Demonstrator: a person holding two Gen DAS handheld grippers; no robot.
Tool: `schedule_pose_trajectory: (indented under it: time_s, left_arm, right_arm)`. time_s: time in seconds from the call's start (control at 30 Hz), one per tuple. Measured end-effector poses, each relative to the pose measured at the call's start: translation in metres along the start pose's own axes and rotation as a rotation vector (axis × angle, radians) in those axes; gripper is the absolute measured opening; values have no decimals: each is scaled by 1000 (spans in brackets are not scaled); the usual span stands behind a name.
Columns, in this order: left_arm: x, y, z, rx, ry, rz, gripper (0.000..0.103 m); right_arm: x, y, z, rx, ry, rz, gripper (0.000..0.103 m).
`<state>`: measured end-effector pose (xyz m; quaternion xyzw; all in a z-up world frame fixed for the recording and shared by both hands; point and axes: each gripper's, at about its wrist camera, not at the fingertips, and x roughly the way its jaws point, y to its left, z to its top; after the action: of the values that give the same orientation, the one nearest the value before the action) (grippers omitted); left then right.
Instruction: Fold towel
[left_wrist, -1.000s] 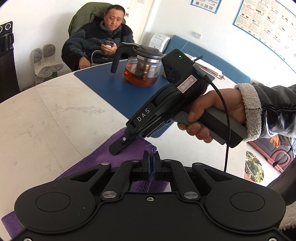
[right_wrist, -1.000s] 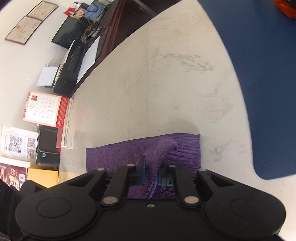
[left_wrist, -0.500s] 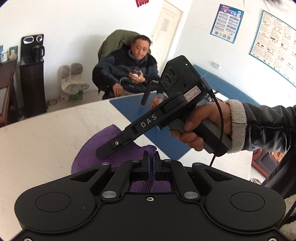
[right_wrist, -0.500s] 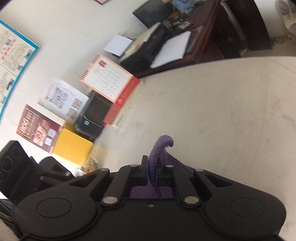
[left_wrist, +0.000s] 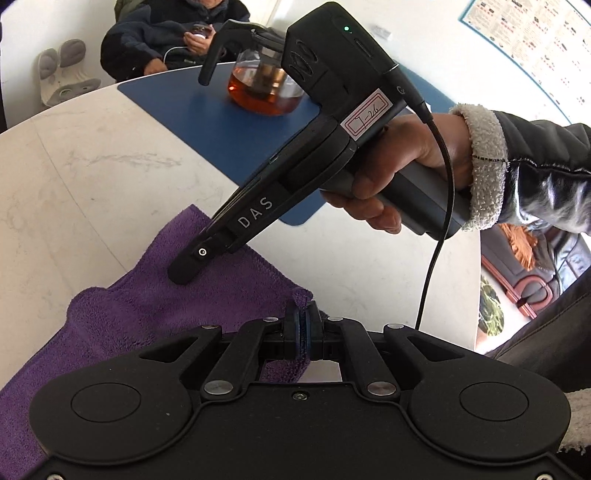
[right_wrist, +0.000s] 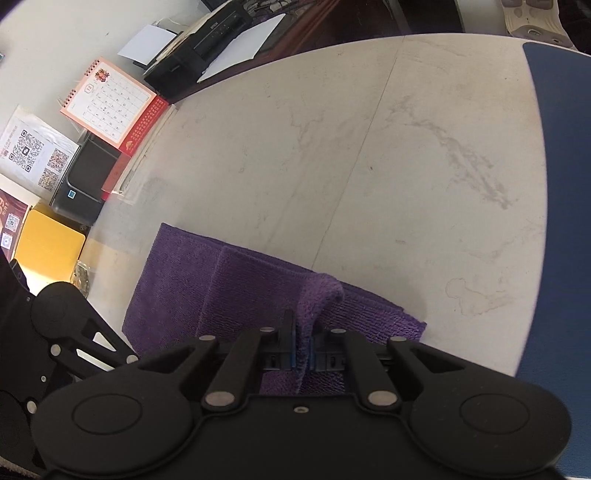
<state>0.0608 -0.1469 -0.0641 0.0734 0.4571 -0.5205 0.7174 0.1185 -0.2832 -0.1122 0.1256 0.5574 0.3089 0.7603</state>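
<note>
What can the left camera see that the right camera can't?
Only the left wrist view shows the glass teapot with reddish tea, a hand holding the right tool, and a seated person. Only the right wrist view shows the calendar, the printer and the yellow box. Both show the purple towel, the pale table and the blue mat.
</note>
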Motion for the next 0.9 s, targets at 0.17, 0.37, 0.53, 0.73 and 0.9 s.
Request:
schedule_pose_trajectory:
  time_s: [0.17, 0.37, 0.53, 0.73, 0.9]
  left_arm:
    - [4, -5, -2, 22, 18, -17, 3]
    - [20, -6, 7, 36, 40, -34, 3]
    - [31, -3, 13, 41, 56, -37, 3]
    - [35, -5, 21, 65, 50, -39, 3]
    - [50, 0, 19, 45, 90, -35, 3]
  right_arm:
    - [-9, -6, -7, 26, -30, -10, 6]
    - [-11, -13, -20, 53, -40, -33, 6]
    - [-13, -18, -21, 58, -55, -50, 6]
    - [-15, -19, -21, 42, -70, -71, 6]
    - [-12, -22, -22, 33, -71, -90, 6]
